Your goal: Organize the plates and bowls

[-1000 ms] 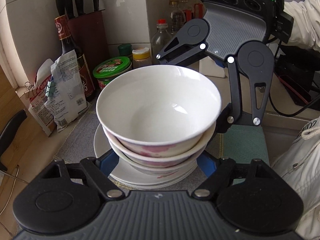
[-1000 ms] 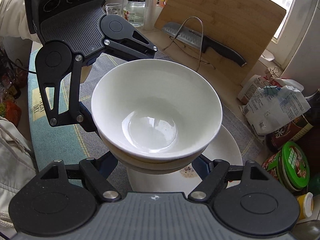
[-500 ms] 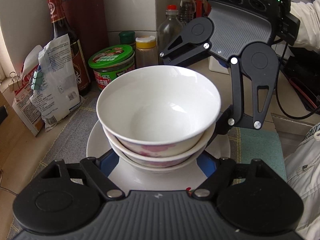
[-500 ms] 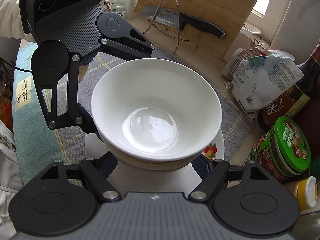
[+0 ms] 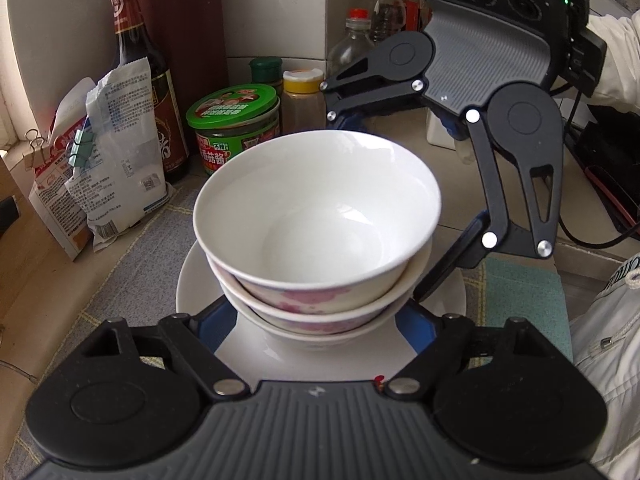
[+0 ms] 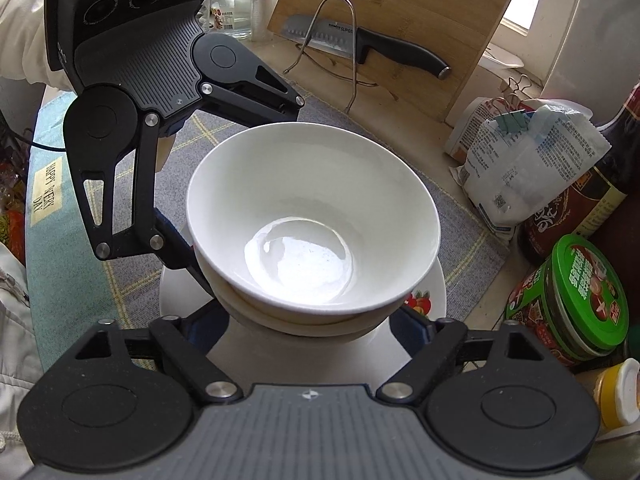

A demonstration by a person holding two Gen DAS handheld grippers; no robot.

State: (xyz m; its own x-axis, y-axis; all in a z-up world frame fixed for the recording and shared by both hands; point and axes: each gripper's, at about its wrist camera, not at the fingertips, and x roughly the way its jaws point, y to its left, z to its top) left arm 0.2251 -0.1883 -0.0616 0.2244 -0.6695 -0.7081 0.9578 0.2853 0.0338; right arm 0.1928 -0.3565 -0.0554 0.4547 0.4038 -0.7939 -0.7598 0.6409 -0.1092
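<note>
Progress: nested bowls [image 5: 316, 216] stacked on plate [image 5: 192, 284], resting on the grey mat [image 5: 140, 256] about mid-bench, clear of the back edge where the jars stand. Judged near the end of the task. No loose bowl or plate visible elsewhere in either view.

Left gripper [image 5: 312, 332]: jaws have just been opening, now spread, blue pads either side of the lowest bowl. Stack between them, apparently not pinched, though contact at the pads is hard to rule out.

Right gripper [image 6: 304, 328]: opposite side of the stack, jaws likewise just opened and now spread wide, with the stack between and not gripped.

Remaining, as judged: back both claws away without nudging the stack — nothing else evident.

Counts, left to right along the back edge of the bench (left wrist view):
- clipped bags [image 5: 108, 152]: two
- dark sauce bottle [image 5: 136, 80]: one
- green-lidded jar [image 5: 234, 128]: one
- yellow-capped jar [image 5: 302, 100]: one

Task items:
- bowls: two certain, a third rim probable underneath
- plate: one visible, more beneath cannot be told
- grippers: two
</note>
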